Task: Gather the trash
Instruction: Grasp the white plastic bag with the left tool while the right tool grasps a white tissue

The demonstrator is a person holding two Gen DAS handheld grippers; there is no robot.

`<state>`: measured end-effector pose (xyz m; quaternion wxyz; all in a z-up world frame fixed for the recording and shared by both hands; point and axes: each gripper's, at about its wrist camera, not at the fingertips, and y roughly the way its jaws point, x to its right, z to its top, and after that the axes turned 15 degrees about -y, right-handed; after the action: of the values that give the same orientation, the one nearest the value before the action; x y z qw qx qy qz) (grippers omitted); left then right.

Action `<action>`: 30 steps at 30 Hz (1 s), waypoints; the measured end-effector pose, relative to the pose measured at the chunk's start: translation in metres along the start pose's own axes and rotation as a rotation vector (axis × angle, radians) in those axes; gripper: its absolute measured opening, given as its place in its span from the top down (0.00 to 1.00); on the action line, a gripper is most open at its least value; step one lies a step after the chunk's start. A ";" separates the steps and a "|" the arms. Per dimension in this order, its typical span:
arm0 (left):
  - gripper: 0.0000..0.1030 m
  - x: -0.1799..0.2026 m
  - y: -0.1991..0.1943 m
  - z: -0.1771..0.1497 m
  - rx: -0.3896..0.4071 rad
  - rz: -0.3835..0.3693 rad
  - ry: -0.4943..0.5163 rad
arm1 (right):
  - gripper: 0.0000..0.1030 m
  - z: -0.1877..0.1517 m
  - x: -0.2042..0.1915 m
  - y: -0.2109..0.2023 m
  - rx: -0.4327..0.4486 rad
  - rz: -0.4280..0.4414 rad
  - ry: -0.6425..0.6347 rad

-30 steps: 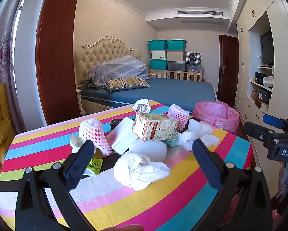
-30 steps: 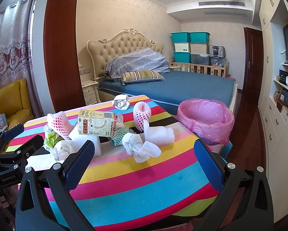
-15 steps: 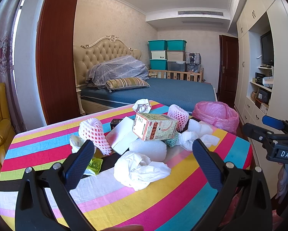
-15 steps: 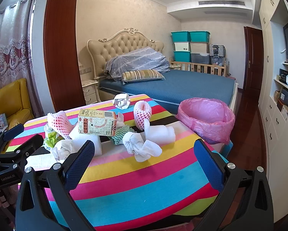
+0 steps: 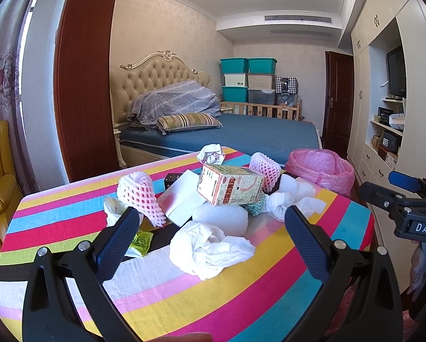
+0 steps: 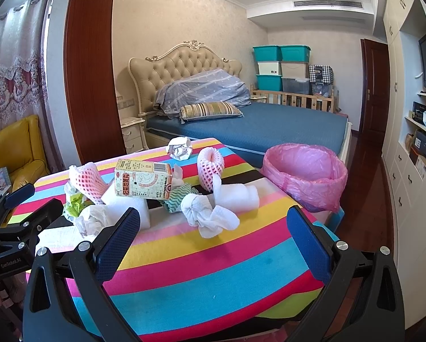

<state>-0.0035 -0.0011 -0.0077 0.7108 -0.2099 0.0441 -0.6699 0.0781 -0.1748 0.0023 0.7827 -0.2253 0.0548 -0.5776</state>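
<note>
Striped cloth over the counter (image 6: 213, 270), trash heaped mid-top. Pink-lined bin (image 6: 304, 176) at the far right corner, apparently nothing in it yet. Carton (image 6: 143, 179) perched atop the heap, knotted white rag (image 6: 210, 213) nearest the bin, crumpled tissue (image 5: 210, 248) nearest the left gripper (image 5: 210, 233). Both sets of fingers spread wide, gripping nothing, hovering short of the pile. Best to start with the right gripper (image 6: 213, 228): drop over the rag, pinch its knot, lift clear before swinging to the bin. Leave the carton for later; likely to topple if nudged.
</note>
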 end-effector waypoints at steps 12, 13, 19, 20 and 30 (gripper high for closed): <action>0.04 -0.007 -0.004 -0.006 0.000 -0.011 0.010 | 0.07 -0.005 -0.003 0.000 0.016 0.004 -0.017; 0.04 -0.009 -0.003 -0.006 -0.010 -0.006 0.009 | 0.07 -0.006 -0.002 0.002 0.009 0.009 -0.014; 0.04 -0.022 0.011 -0.012 -0.071 0.033 -0.029 | 0.07 -0.016 0.003 0.019 -0.054 0.025 0.014; 0.04 -0.023 0.013 -0.013 -0.081 0.038 -0.033 | 0.07 -0.018 0.003 0.023 -0.068 0.024 0.011; 0.05 -0.037 0.063 -0.027 -0.277 0.052 -0.087 | 0.10 -0.021 0.008 0.090 -0.237 0.084 0.031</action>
<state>0.0422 0.0294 -0.0624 0.6935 -0.3336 0.1107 -0.6289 0.1526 -0.1680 -0.0523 0.7731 -0.3048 0.1439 -0.5372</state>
